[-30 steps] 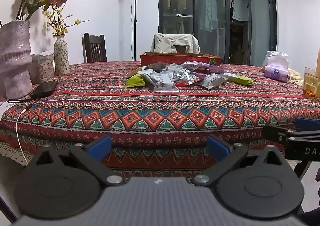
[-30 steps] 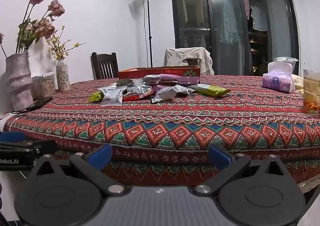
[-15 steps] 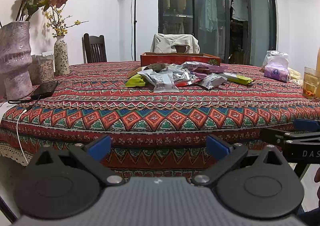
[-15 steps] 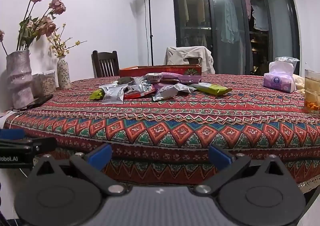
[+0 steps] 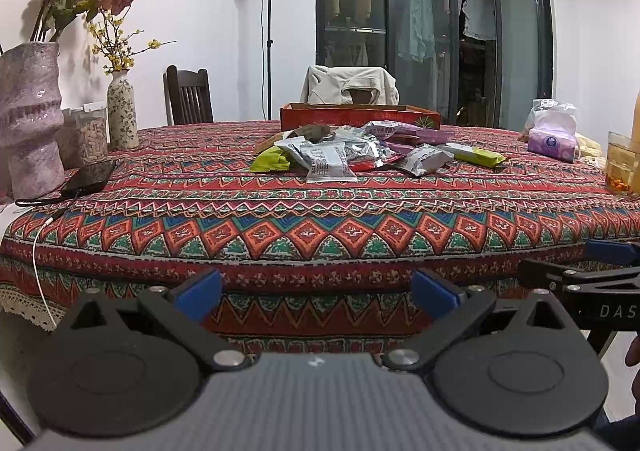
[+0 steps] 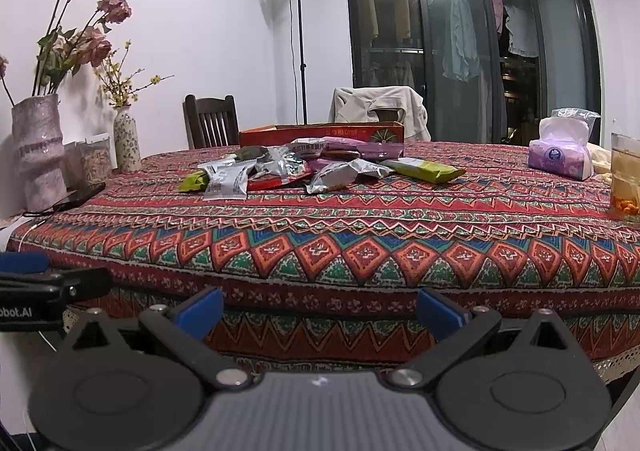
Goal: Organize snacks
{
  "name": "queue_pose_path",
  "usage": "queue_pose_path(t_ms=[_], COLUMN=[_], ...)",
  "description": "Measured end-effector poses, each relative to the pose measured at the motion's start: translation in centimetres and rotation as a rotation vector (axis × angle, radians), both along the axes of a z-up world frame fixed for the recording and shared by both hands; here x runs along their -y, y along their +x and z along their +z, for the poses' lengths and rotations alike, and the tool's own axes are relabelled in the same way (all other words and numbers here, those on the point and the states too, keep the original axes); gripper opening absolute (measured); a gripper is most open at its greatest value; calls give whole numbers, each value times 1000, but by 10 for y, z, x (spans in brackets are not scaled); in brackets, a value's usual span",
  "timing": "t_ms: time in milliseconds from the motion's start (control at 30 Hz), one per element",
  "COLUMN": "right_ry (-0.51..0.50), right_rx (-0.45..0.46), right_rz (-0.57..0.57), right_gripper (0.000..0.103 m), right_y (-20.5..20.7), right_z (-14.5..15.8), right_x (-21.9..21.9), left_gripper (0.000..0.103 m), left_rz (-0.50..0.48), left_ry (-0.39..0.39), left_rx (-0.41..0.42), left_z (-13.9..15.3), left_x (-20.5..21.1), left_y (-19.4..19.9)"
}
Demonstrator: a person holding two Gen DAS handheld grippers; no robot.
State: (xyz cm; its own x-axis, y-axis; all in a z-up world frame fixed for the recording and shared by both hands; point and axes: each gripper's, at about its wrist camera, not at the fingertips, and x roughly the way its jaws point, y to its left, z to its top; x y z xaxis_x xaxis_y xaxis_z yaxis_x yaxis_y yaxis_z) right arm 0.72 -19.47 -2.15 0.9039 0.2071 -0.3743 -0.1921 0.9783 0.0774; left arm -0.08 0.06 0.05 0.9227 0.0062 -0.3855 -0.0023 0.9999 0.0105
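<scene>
Little differs from a second ago: your left gripper point(image 5: 316, 291) and right gripper point(image 6: 320, 305) still sit below the surface point(image 6: 360, 219) edge, jaws released, empty. Snack packets point(image 5: 344, 155) stay piled mid-surface before the red box point(image 5: 360, 116). Packet labels unreadable; lower packets hidden.

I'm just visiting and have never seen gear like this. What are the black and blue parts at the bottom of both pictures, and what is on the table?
Each picture comes from a camera on a hand-held grasping tool, looking forward along its two blue-tipped fingers. One shows the left tool, the other the right tool. Both are open and hold nothing, in front of the table edge. On the patterned cloth lies a pile of snack packets before a red box. Also there: tissues, a glass, vases and a phone.
</scene>
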Motion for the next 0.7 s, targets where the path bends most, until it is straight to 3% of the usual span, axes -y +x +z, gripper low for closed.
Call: queue_pose_path(t_ms=[700], right_ry=[-2], right_rx=[-5], right_rz=[0], right_gripper=[103], right_y=[1], right_z=[0], right_x=[-1], left_gripper=[103], left_rz=[0], left_ry=[1], left_rx=[-1], left_z=[0], left_x=[0], left_y=[0])
